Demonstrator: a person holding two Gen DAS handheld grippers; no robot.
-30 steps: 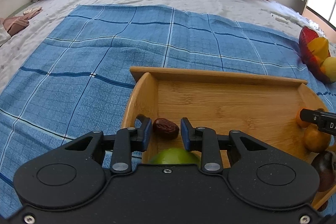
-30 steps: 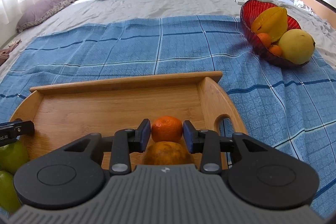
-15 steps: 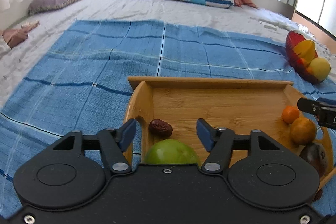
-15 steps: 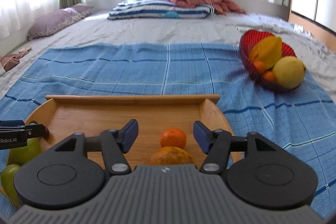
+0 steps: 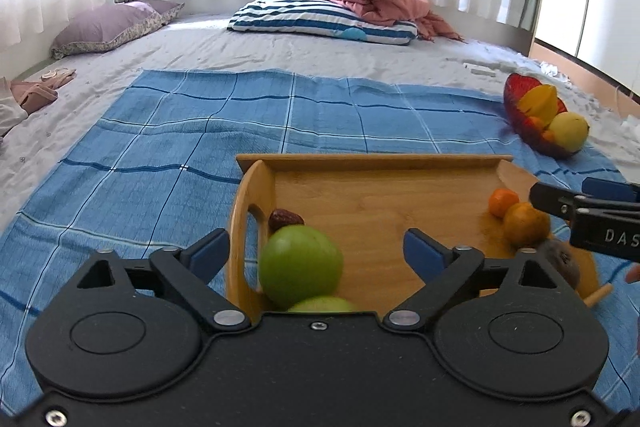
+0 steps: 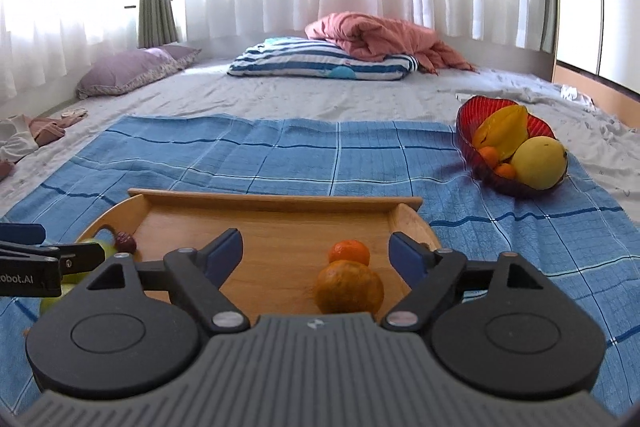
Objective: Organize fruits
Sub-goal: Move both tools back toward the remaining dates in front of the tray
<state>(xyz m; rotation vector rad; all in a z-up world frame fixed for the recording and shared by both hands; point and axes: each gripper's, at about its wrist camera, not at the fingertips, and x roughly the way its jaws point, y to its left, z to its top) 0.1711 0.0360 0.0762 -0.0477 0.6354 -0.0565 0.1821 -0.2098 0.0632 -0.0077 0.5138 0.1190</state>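
A wooden tray (image 5: 372,163) (image 6: 276,201) lies on a blue checked cloth. At its left end sit a dark date (image 5: 285,218) (image 6: 126,242) and two green apples (image 5: 300,265). At its right end are a small orange (image 6: 349,251) (image 5: 503,202), a bigger orange (image 6: 348,291) (image 5: 526,225) and a blurred dark fruit (image 5: 562,261). My left gripper (image 5: 316,247) hangs over the tray's left handle, jaws opening, pads touching nothing. Back from the oranges, my right gripper (image 6: 316,247) is also opening and holds nothing.
A red bowl (image 6: 468,131) (image 5: 514,99) with a starfruit, a yellow fruit and small oranges stands on the cloth's far right. Beyond the cloth lie a striped pillow (image 6: 320,63), a pink quilt, a purple pillow (image 5: 108,27) and clothes at the left edge.
Both grippers went from nearly shut to wide open and drew back and up from the tray. The date and the small orange stay in the tray, no longer between the pads.
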